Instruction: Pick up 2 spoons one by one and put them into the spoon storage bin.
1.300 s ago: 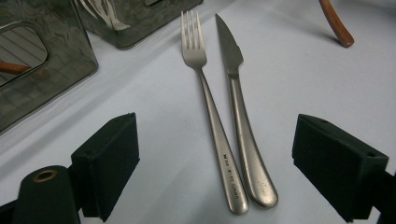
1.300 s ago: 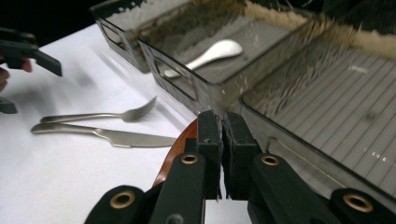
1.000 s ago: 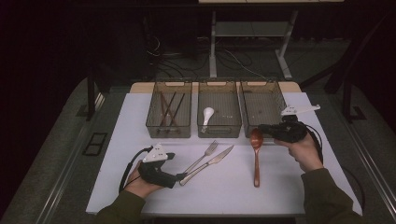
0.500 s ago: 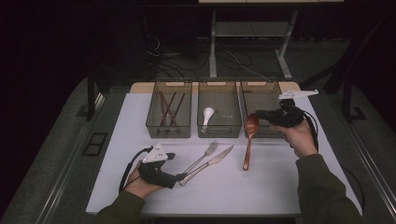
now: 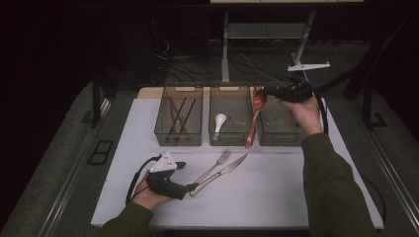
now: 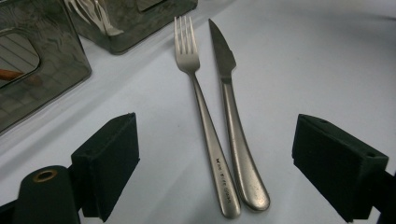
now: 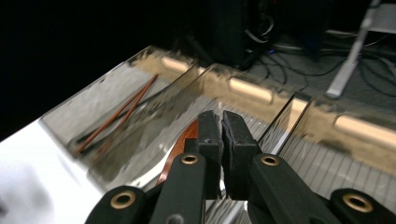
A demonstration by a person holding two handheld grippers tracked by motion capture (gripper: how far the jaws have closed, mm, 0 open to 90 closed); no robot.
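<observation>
The brown spoon (image 5: 255,114) could slip and drop outside the bins, because the right gripper (image 5: 274,92) pinches only its bowl end and the long handle hangs down. It hangs over the middle bin (image 5: 232,139). The left gripper (image 5: 192,186) is spread wide near the fork (image 6: 201,102) and knife (image 6: 233,116).

Left hand-held gripper (image 5: 190,186) low at the near edge, forearm entering from below, jaws spread wide with nothing pressed between the pads (image 6: 109,161). Right hand-held gripper (image 5: 269,93) raised on an outstretched arm, jaws pointing left, closed; pads (image 7: 209,135) nearly meet, apparently pinching something thin.
</observation>
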